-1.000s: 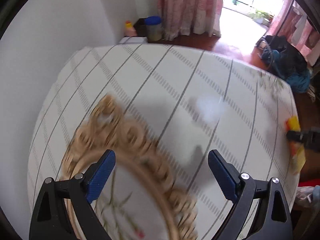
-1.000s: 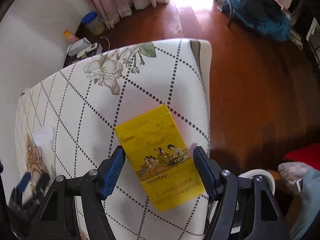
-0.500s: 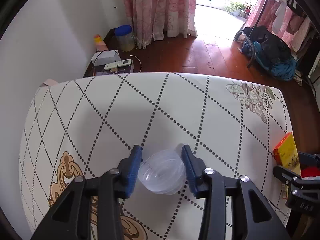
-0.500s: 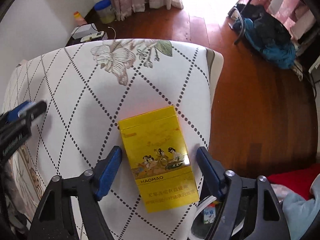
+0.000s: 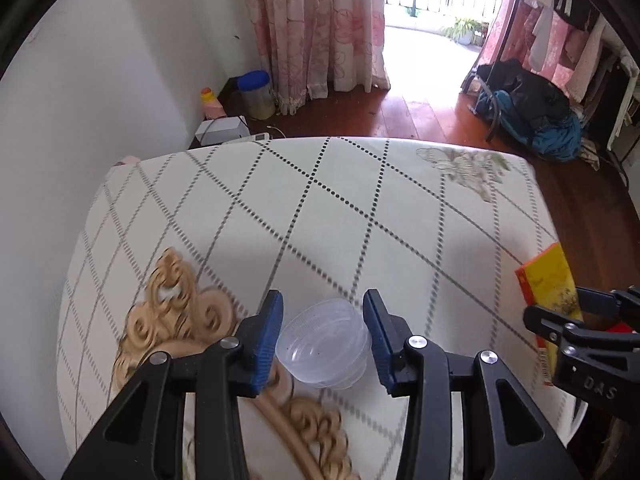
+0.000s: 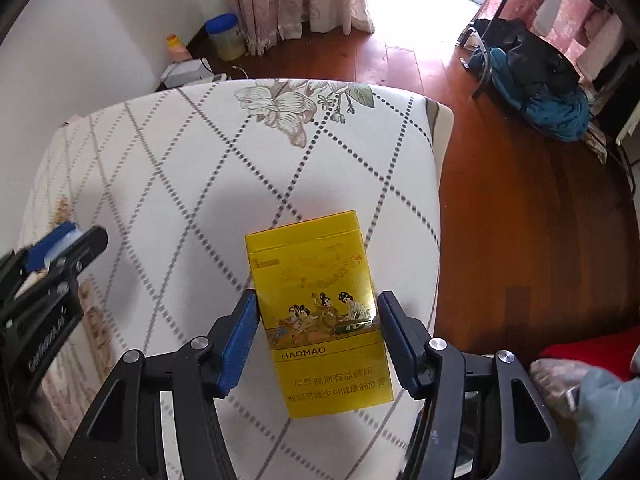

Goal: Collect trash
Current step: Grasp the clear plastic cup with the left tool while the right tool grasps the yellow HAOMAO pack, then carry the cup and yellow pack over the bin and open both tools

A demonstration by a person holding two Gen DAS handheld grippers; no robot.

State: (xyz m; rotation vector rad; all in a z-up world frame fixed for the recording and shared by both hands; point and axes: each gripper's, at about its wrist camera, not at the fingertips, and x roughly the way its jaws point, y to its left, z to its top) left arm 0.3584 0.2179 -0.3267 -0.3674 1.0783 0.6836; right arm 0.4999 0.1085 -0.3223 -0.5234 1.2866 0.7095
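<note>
My left gripper (image 5: pixel 323 336) is shut on a clear plastic cup (image 5: pixel 325 346), lying on its side between the blue pads, held above the white table (image 5: pixel 320 208). My right gripper (image 6: pixel 316 340) is shut on a yellow HAOMAO cigarette box (image 6: pixel 320 312), lifted off the table's right edge. The box (image 5: pixel 546 284) and right gripper (image 5: pixel 584 332) also show at the right in the left wrist view. The left gripper (image 6: pixel 48 260) shows at the left in the right wrist view.
The tablecloth has a dotted diamond pattern, a flower print (image 6: pixel 288 108) and a tan scroll ornament (image 5: pixel 176 320). The wooden floor (image 6: pixel 520 200) lies right of the table. A pile of dark clothes and bags (image 5: pixel 532 112), jars and a white box (image 5: pixel 224 128) stand by the wall.
The left gripper closed on the clear cup and lifted it. The right gripper closed on the yellow box and raised it off the table.
</note>
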